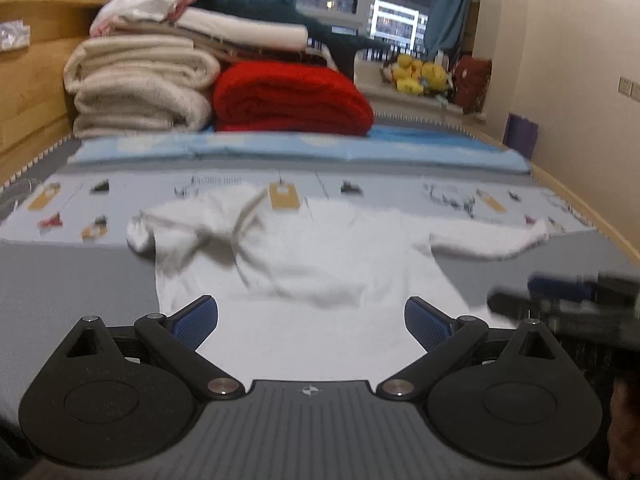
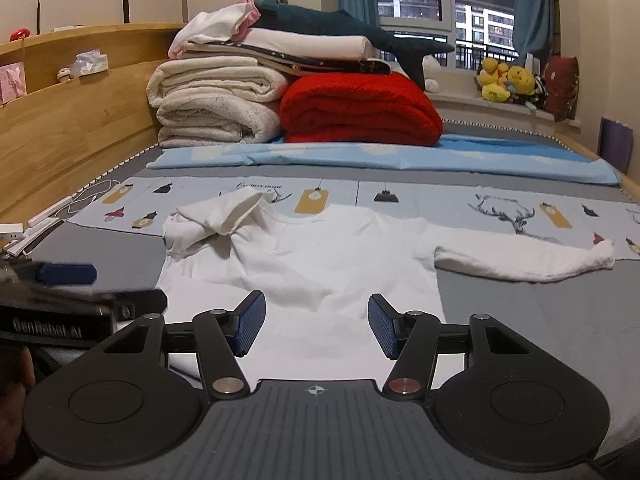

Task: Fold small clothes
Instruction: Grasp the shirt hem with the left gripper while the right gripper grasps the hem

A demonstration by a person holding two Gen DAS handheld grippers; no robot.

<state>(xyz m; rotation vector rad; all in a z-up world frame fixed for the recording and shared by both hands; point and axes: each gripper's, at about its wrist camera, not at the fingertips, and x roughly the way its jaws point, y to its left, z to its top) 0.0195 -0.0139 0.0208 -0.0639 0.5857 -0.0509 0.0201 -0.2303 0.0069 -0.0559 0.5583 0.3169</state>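
My left gripper point(image 1: 311, 322) and right gripper point(image 2: 316, 326) both hover spread apart, empty, over the near hem of the small white long-sleeved cotton top point(image 2: 320, 256) lying flat on the grey bed point(image 2: 540, 304), its left sleeve folded inward.

White long-sleeved top point(image 2: 320, 248) on a grey bed sheet point(image 2: 520, 300); pale printed cloth point(image 2: 440, 196) (deer, lamps, ochre tags); light-blue sheet point(image 2: 360, 156); red blanket point(image 2: 360, 108); cream blankets point(image 2: 216, 96); yellow plush toys point(image 2: 506, 80); blue gripper pads point(image 2: 250, 326).
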